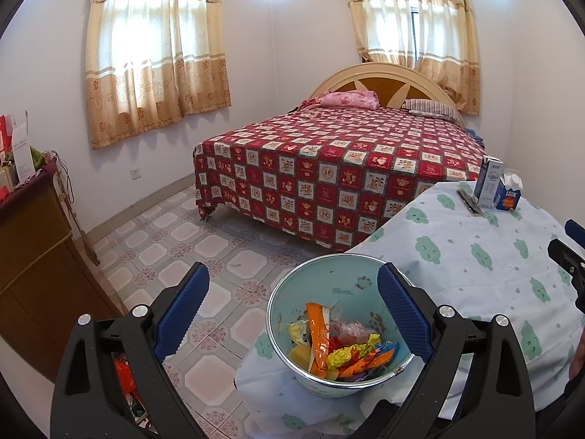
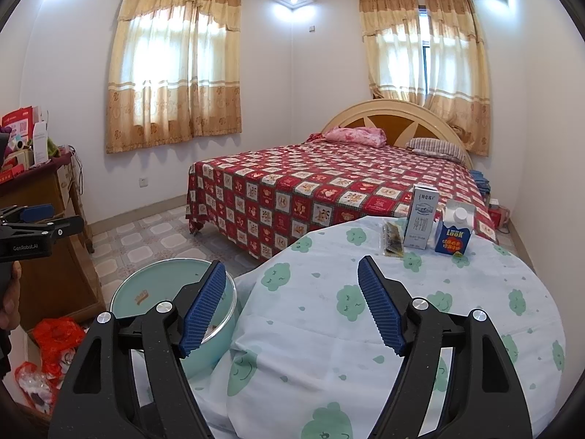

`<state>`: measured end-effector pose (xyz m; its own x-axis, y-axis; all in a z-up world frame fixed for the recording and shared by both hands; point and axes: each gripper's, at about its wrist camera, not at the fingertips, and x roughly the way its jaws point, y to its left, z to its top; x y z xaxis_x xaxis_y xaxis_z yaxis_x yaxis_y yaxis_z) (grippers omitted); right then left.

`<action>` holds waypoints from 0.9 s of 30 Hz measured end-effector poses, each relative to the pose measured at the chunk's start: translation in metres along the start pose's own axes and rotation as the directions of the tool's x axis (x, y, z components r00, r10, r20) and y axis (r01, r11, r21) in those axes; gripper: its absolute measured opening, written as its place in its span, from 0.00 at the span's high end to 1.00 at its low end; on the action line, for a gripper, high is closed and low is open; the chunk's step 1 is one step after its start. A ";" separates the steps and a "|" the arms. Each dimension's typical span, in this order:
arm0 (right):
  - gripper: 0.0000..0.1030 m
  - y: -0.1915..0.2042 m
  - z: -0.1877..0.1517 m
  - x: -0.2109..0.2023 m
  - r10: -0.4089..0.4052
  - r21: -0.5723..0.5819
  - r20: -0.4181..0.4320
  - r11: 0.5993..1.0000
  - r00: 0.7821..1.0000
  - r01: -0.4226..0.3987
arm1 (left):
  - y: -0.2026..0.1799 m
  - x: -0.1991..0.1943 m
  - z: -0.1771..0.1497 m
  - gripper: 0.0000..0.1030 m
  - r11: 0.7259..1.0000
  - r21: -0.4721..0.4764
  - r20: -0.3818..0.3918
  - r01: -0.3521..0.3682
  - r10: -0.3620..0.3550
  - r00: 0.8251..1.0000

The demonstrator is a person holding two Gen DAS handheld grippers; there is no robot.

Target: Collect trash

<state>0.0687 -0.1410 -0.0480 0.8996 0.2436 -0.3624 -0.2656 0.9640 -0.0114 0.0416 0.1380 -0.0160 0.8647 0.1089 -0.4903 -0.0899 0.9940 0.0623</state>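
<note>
Left wrist view: the left tongs (image 1: 292, 307) are spread wide w/ nothing between the blue pads, held above a pale blue trash bin (image 1: 365, 269). The bin stands beside the worktop (image 1: 457, 256), which is covered by a white cloth w/ green cloud prints. Inside the bin: crumpled colourful wrappers (image 1: 343, 347), orange, yellow, blue, plus clear plastic. At the worktop's far edge stand a tall white milk carton (image 1: 488, 183) and, just beside it, a short blue carton (image 1: 508, 192); a flat dark wrapper (image 1: 470, 200) lies near them on the left. The right tongs' tip (image 1: 568, 256) shows at the right edge. Beyond: a bed (image 1: 329, 161) w/ red checked cover, tiled floor.

Right wrist view: the right tongs (image 2: 290, 301) are spread, empty, over bare cloth at the worktop's (image 2: 365, 329) near side. The white carton (image 2: 420, 217), blue carton (image 2: 453, 232) and dark wrapper (image 2: 391, 243) sit at the far side, well apart from the pads. The bin (image 2: 164, 292) is lower left, partly behind the left pad. The left tongs (image 2: 40, 221) show at the left edge.
</note>
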 end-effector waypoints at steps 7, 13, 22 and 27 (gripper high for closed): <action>0.26 0.000 0.000 0.000 0.000 -0.004 0.002 1.000 1.000 0.000 | 0.003 -0.001 -0.001 0.06 1.000 0.000 0.003 -0.014 0.014 1.000; 0.24 -0.001 -0.001 0.000 -0.005 -0.002 0.006 1.000 1.000 0.005 | 0.003 -0.001 -0.001 0.06 1.000 0.003 0.007 -0.015 0.015 1.000; 0.22 -0.004 -0.002 -0.003 -0.018 0.003 0.026 1.000 0.999 0.018 | -0.006 -0.003 0.001 0.06 1.000 0.013 0.015 0.000 -0.001 1.000; 0.21 -0.004 -0.001 -0.006 -0.028 0.005 0.038 1.000 0.999 0.028 | -0.009 -0.004 0.001 0.06 1.000 0.021 0.016 -0.001 0.001 1.000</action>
<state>0.0640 -0.1461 -0.0463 0.9192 0.2206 -0.3261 -0.2388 0.9709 -0.0164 0.0396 0.1286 -0.0142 0.8725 0.1097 -0.4762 -0.0808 0.9934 0.0809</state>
